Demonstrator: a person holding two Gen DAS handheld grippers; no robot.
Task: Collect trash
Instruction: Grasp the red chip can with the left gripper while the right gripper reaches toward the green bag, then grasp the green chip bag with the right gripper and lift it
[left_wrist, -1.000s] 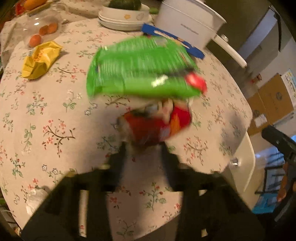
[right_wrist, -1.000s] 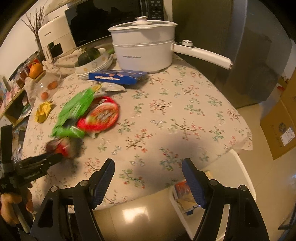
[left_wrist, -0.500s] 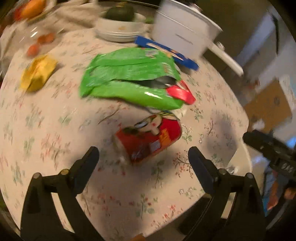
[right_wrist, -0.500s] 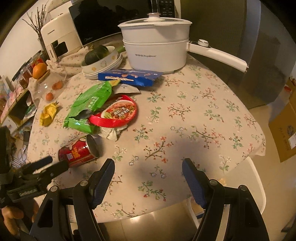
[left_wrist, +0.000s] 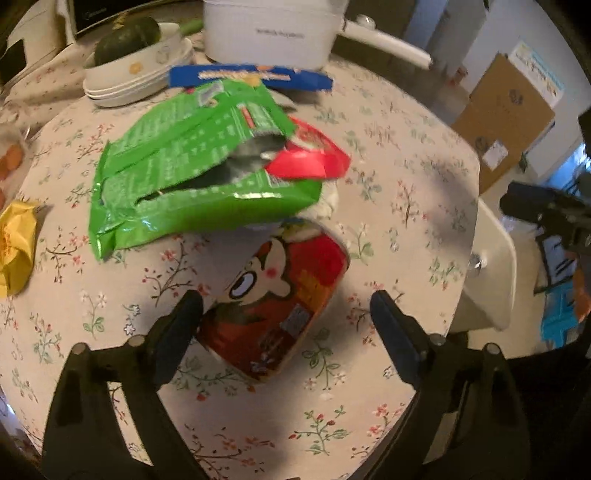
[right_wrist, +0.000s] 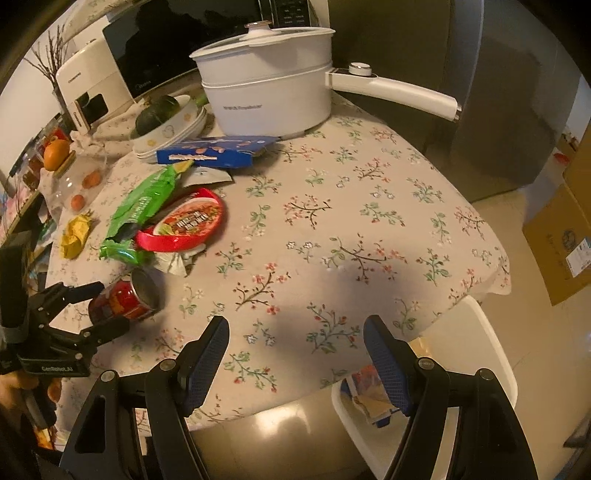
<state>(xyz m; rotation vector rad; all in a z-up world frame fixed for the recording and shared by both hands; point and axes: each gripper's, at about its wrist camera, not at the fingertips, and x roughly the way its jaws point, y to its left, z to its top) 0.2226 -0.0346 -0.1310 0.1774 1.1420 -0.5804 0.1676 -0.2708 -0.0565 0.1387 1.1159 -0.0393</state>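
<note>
A red can (left_wrist: 280, 302) lies on its side on the desk (left_wrist: 406, 177), between the spread, now closing fingers of the left claw (left_wrist: 284, 317), which a second ago pinched it. Just beyond sit a green bag (left_wrist: 192, 162), a red lid (left_wrist: 314, 158) and a yellow wrapper (left_wrist: 14, 243) far left. The right claw (right_wrist: 295, 354) hangs spread and empty at the desk's near edge, above a white bin (right_wrist: 480, 369), partly hidden.

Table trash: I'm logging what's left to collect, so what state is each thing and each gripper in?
Red can: on its side, open end showing, between the left gripper's fingers.
Green bag: torn open, lying flat.
Red bowl: lying tilted under the green bag.
Yellow wrapper: crumpled.
White pot: lid on.
Left gripper: closing, not gripping the can.
Right gripper: open, empty.
</note>
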